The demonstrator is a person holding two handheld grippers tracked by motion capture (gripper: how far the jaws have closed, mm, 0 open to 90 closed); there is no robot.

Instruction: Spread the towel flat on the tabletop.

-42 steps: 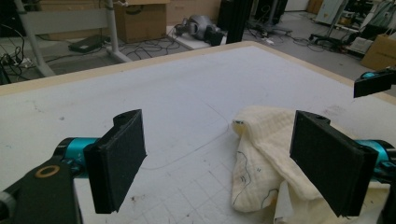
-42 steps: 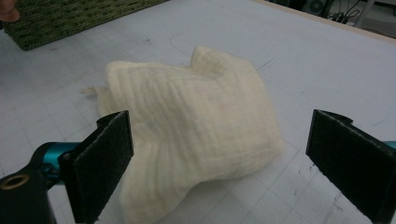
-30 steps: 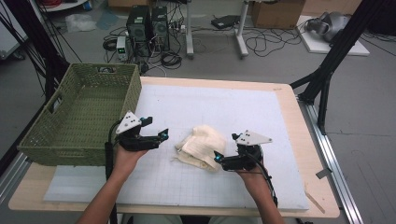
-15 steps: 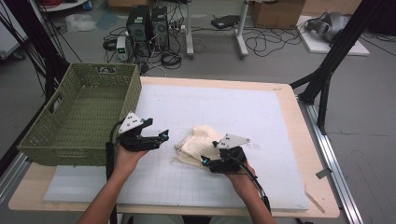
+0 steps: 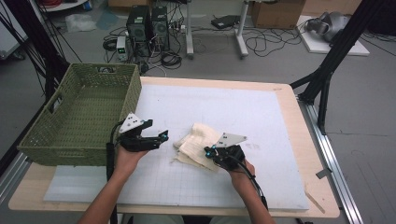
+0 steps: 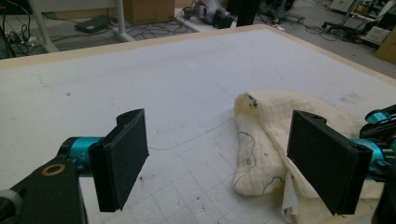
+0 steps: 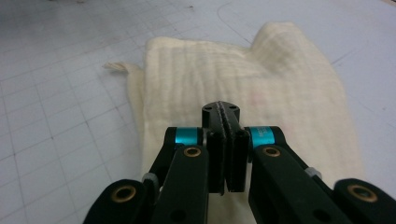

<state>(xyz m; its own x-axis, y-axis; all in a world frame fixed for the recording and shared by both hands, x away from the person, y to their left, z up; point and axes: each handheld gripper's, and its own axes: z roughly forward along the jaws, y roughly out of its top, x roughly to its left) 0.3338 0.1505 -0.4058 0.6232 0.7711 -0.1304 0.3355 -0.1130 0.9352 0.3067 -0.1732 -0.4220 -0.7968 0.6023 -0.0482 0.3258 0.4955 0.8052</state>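
Apparently bare, green basket (image 5: 81, 116) sits beside cloth (image 5: 198, 144).

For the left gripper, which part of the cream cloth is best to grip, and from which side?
Probably the raised folded edge of the cream cloth facing the left gripper, approached level across the white mat. That edge bulges up off the mat, and the open jaws already frame it. The right gripper is pinched shut at the opposite edge.
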